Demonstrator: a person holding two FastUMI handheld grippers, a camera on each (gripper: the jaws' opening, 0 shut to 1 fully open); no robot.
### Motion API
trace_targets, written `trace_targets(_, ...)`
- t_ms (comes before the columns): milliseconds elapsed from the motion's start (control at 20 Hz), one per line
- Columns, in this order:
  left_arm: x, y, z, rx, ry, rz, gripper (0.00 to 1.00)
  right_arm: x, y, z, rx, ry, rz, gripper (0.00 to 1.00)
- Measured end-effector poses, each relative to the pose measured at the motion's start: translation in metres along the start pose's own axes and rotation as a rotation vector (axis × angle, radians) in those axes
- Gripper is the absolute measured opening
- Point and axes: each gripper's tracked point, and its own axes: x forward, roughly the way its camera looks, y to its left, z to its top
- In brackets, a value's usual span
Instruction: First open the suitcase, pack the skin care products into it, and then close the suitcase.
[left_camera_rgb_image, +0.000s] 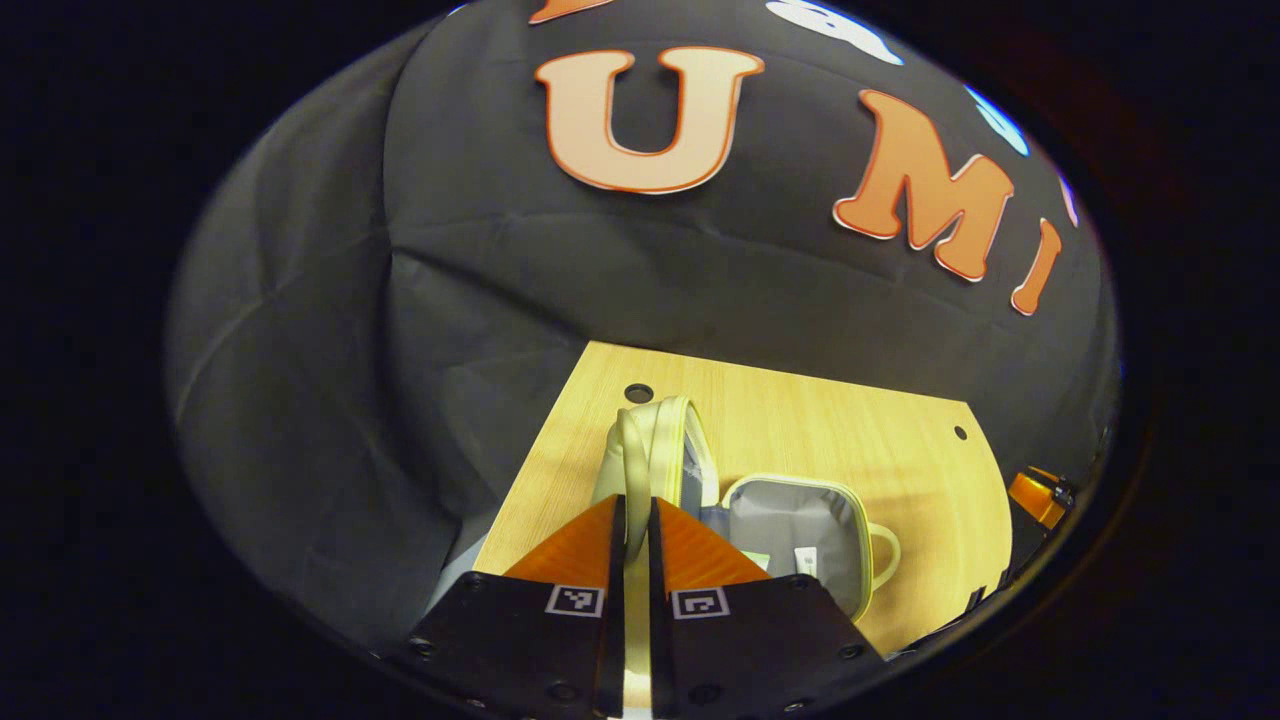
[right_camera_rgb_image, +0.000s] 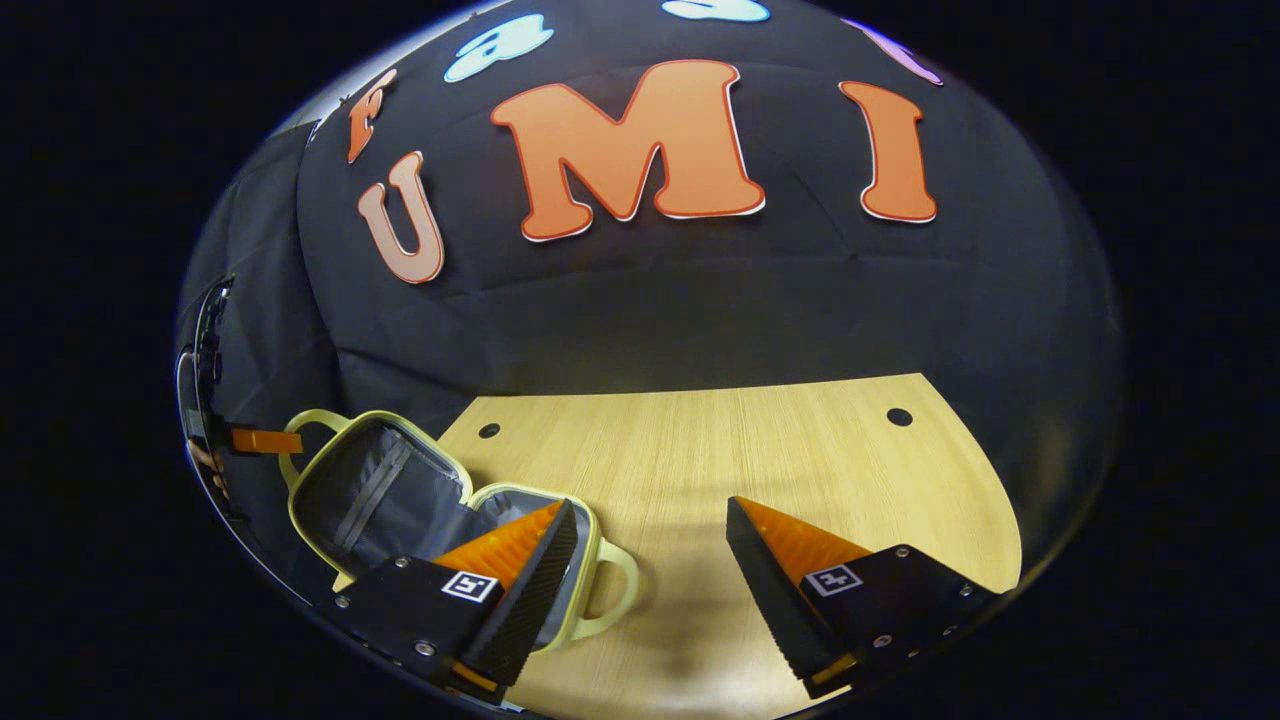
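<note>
The small pale green suitcase lies open on the wooden table. In the left gripper view its lid (left_camera_rgb_image: 655, 440) stands upright and edge-on, and my left gripper (left_camera_rgb_image: 637, 502) is shut on the lid's rim by its handle. The grey-lined base (left_camera_rgb_image: 790, 535) lies flat to the right, its handle (left_camera_rgb_image: 886, 553) pointing away. In the right gripper view the raised lid (right_camera_rgb_image: 370, 490) shows its grey lining, and the base's handle (right_camera_rgb_image: 615, 590) sits beside my left finger. My right gripper (right_camera_rgb_image: 650, 503) hangs open over bare table just right of the suitcase, holding nothing.
The wooden table (right_camera_rgb_image: 720, 450) has small round holes near its back edge (right_camera_rgb_image: 899, 416). Black cloth walls stand close behind and to the left. The left gripper (right_camera_rgb_image: 262, 440) shows at the far left by the lid's handle; the right gripper (left_camera_rgb_image: 1040, 495) shows at the right rim.
</note>
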Motion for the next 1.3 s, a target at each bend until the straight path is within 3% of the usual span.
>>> trace_targets(200,-0.019,-0.061,0.004,0.075,-0.014,0.001,0.11,-0.003,-0.037,-0.003,0.025,0.003,0.019,0.96)
trace_targets(600,-0.009,-0.174,-0.012,0.232,0.013,-0.007,0.10,-0.013,-0.104,-0.007,0.022,-0.001,0.002,0.96)
trace_targets(950,0.021,-0.281,-0.057,0.260,0.087,-0.186,0.11,-0.031,-0.167,-0.027,0.046,0.031,-0.074,0.96)
trace_targets(1100,0.045,-0.330,-0.098,0.249,0.160,-0.276,0.11,-0.038,-0.184,-0.034,0.057,0.038,-0.097,0.96)
trace_targets(1300,0.058,-0.358,-0.154,0.310,0.257,-0.303,0.11,-0.046,-0.196,-0.042,0.062,0.050,-0.122,0.96)
